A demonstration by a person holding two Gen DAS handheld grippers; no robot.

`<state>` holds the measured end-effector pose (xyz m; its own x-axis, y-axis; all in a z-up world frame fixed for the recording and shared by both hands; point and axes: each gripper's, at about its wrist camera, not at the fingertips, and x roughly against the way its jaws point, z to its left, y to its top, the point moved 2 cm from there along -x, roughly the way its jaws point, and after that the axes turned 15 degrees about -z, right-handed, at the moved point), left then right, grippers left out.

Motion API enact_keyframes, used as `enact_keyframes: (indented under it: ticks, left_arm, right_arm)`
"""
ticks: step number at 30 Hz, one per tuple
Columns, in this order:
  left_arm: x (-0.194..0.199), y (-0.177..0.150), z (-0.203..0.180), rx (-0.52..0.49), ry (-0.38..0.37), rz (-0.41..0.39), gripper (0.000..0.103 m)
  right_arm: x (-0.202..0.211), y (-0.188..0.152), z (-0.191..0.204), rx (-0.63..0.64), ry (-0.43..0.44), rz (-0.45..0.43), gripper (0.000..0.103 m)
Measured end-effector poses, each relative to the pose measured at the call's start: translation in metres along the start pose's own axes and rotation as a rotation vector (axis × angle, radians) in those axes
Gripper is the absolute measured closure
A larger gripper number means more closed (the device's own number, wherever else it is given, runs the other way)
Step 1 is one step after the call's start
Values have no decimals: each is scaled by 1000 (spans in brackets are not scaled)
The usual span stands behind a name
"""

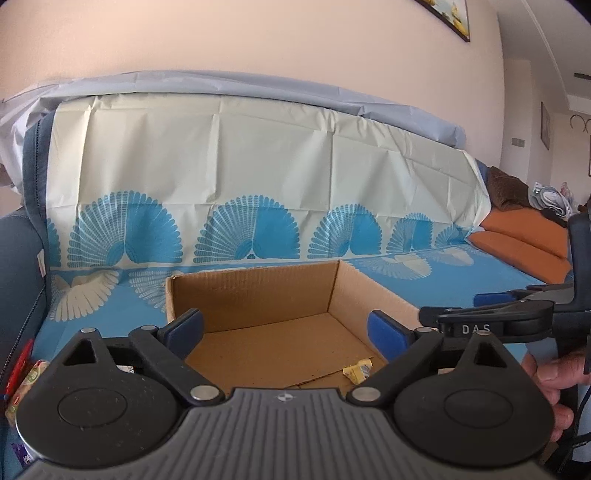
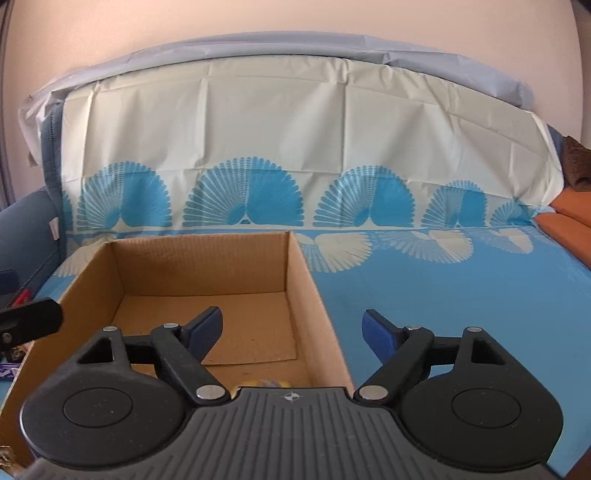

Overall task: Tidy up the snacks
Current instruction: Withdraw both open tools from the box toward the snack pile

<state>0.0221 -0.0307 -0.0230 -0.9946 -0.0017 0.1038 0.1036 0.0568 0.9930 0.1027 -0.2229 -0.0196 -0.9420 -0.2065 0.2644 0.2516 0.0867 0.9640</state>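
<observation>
While both released, left tool [image 1: 287, 328] above cardboard box [image 1: 255, 291], right tool [image 2: 292, 330] astride its right wall.

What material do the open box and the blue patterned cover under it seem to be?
The box looks like plain brown corrugated cardboard, matte: ribbed lines show on its inner walls. The cover is probably thin plastic or coated sheet, slightly glossy, with sharp fold creases.

Pink wall [image 1: 258, 37] w/ framed pic [image 1: 448, 16]; sofa [image 2: 22, 229] under fan-print sheet [image 1: 221, 166]
</observation>
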Motion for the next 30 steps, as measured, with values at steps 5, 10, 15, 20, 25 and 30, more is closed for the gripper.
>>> enact_keyframes:
  ticks: [5,10,15,20,25,30]
  left_arm:
    - [-13,-6,25,41,142,82,6]
    - [-22,-16,36,71,152,183,12]
    - [-23,-24,26,43,88,220,29]
    - [-22,-26,19,45,31,210,32]
    - [-23,-26,14,42,9,204,32]
    - [-20,-21,10,49,-10,176,32]
  right_arm:
    - [-18,-18,-13,20,-118,137,20]
    - [-26,-27,-20,-4,-141,216,49]
    - [-30,-31,-17,-15,-107,247,83]
    - [-29,-28,-14,-7,-114,260,85]
    - [-28,-28,-16,13,-146,273,85]
    - [-28,-28,-20,-5,-155,271,84]
